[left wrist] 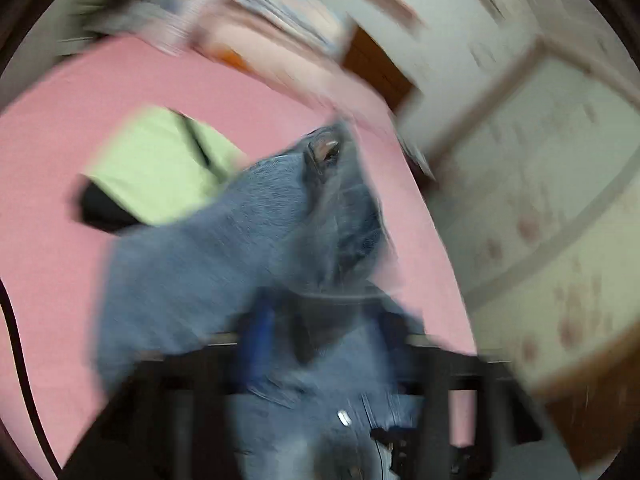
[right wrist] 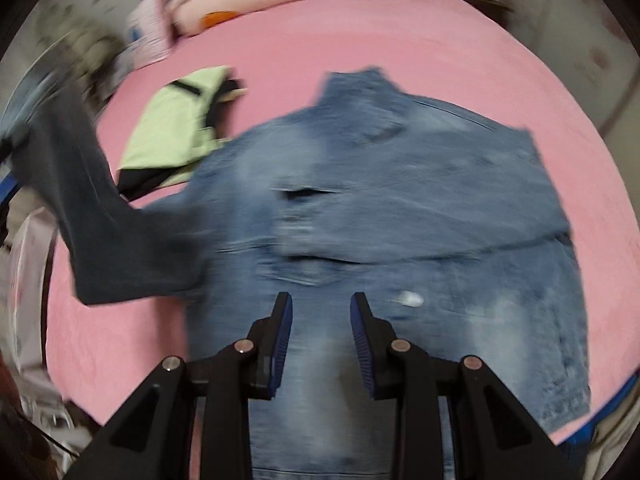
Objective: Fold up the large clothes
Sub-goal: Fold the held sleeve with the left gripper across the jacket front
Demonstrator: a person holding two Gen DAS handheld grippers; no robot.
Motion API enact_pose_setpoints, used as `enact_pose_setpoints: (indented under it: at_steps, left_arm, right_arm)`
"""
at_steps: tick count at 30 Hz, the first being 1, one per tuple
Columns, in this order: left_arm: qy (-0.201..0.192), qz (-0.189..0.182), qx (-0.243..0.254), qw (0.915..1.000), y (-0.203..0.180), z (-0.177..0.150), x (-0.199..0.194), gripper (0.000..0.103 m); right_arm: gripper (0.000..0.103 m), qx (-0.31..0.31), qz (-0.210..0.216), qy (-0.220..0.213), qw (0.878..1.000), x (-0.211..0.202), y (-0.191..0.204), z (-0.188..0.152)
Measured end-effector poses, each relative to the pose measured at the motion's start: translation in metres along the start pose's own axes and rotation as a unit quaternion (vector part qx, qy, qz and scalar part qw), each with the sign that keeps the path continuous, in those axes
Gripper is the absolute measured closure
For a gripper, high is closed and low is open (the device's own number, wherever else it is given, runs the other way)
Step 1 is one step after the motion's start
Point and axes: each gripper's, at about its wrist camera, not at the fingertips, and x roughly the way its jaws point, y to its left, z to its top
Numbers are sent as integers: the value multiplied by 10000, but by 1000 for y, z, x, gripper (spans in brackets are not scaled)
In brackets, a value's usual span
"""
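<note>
Denim jacket lies spread on the pink bed, one sleeve lifted at its left side. Left tongs look clamped on denim, though blur hides the tips. Right tongs apart, empty, over the hem. Advice: carry sleeve across chest, lay flat, avoid green garment.

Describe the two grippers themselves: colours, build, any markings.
The right gripper has a black angular frame with round silver pivot pins and two blue ribbed finger pads. The left gripper is blurred and mostly under denim; black frame and blue pads show.
</note>
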Motion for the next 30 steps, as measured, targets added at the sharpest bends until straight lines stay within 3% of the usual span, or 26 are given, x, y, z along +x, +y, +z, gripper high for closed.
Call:
enact_pose_setpoints:
  at_steps: [1,5,7,11,18,24,30]
  left_arm:
    - [288,61,136,9995,-12,-7,22,17]
    - [1017,573,491,9920,-29,-54,87,17]
    - [1223,843,439,9879,-16,-77,95,17]
    - [1408,1469,231,9788,33,-114,71,17]
    - [1146,2626,-741,9552,117,-134,50,17]
    - [729,2898,-1273,9458,155,-128,61,17]
    - [430,2977,-1557,9409,168,-122,79,17]
  right_arm:
    - [73,154,-75,41,9998,2,-19,-2]
    - [73,572,-232,219,9979,9,-71,-9]
    - [73,673,-229,257,9971,13,-88,-12]
    - [73,591,-25,351,9976,24,-101,-10]
    - [73,113,599,401,9973,52,-78,16]
    - [70,-96,1153,577,9916,87,-56,44]
    - [69,452,1677,958,9801,142,-56,57]
